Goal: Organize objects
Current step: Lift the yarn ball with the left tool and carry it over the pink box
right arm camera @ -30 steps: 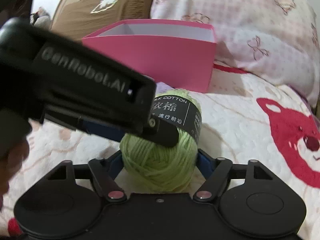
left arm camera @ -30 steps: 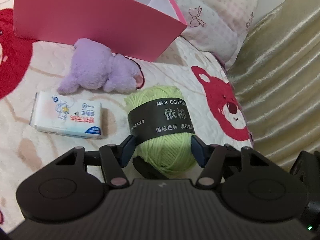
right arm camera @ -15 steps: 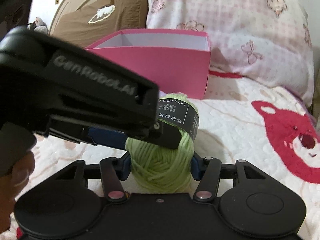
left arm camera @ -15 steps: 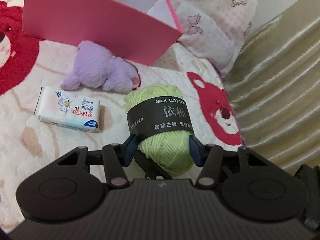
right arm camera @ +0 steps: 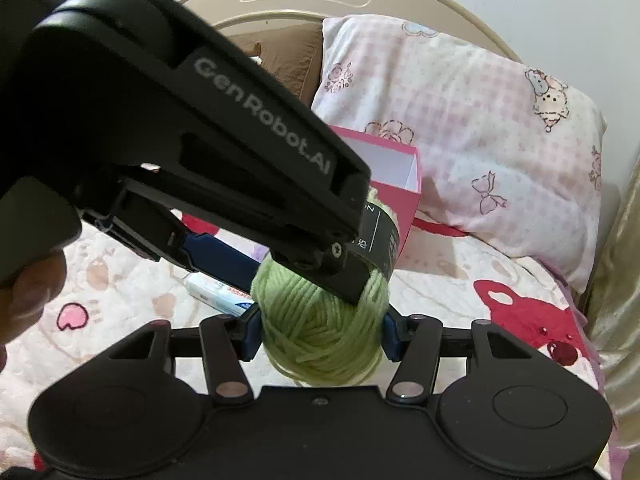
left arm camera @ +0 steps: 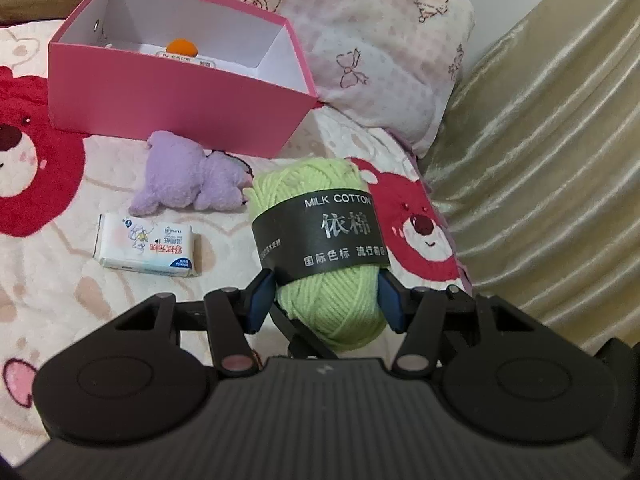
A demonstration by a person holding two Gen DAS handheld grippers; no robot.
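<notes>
**Yarn held from both sides, box ahead**

The patterned bedspread carries everything, and the pink box sits open at its far side by the pillow — likely your drop-off, since something orange already lies inside. You have the green yarn ball clamped in both tools: the left gripper pinches its lower half below the black label, and the right gripper squeezes the same ball crosswise. The purple plush toy and tissue pack lie loose, awaiting their turn.

Soft indoor light — fisheye-warped edges
</notes>
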